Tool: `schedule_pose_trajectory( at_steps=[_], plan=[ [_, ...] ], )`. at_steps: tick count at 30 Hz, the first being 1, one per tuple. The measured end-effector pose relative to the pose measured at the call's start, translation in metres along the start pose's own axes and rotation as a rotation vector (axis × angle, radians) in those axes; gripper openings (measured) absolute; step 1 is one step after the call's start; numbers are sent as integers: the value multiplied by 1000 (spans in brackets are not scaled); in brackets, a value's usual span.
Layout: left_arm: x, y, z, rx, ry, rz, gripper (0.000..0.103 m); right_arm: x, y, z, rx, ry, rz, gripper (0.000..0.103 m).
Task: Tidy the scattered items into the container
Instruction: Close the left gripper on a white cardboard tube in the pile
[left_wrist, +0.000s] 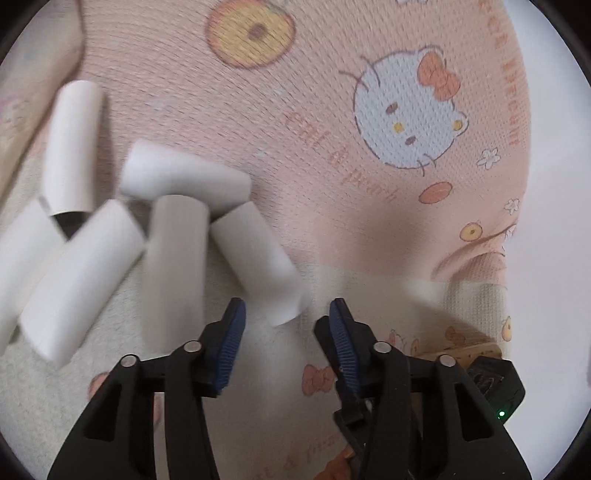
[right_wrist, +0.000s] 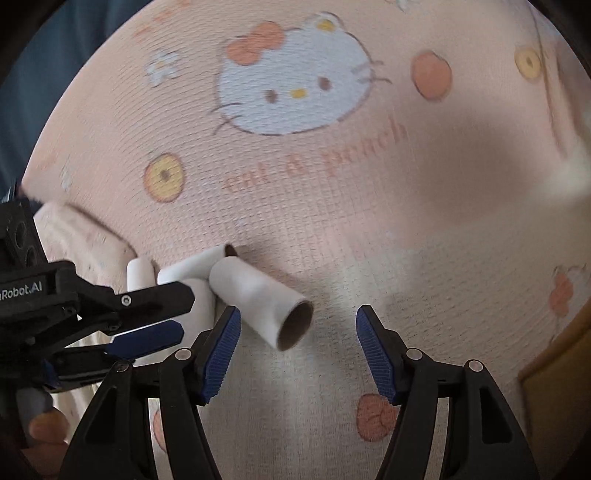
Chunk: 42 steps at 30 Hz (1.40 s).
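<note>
Six tubes (left_wrist: 173, 269) lie jumbled at nine o'clock on the cloth (left_wrist: 332, 92); left hand-held gripper (left_wrist: 286, 317) and right hand-held gripper (right_wrist: 297, 325) both gape, empty.

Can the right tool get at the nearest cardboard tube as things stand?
Probably yes. The right tool is open and empty, and the nearest cardboard tube lies on the printed cloth just ahead, its open end facing the gap. The left tool crowds the tube pile to its left, so clearance there is tight.
</note>
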<state>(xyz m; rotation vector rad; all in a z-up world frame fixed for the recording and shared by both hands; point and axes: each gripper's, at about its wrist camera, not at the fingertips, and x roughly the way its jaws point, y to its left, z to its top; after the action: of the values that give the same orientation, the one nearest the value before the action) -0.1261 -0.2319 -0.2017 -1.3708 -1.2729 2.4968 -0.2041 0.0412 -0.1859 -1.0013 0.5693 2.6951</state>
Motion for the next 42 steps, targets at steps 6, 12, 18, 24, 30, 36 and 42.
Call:
schedule_pose_trajectory(
  at_steps=[6,12,18,24,30,36,42],
  plan=[
    [26,2,4,-90,48,29,53,22,-4,1,-63,65,43,63],
    [40,1,9,-115,46,48,53,33,-3,10,-96,55,66,63],
    [39,3,10,-130,9,62,53,40,4,13,-186,84,125,63],
    [40,5,10,-123,12,46,53,39,9,11,-249,78,135,63],
    [44,3,8,-115,34,90,53,36,9,11,-266,81,174,63],
    [48,2,7,-121,83,130,53,41,21,1,-326,163,228,41],
    [47,5,4,-116,82,152,50,32,28,-2,-358,171,202,38]
  ],
)
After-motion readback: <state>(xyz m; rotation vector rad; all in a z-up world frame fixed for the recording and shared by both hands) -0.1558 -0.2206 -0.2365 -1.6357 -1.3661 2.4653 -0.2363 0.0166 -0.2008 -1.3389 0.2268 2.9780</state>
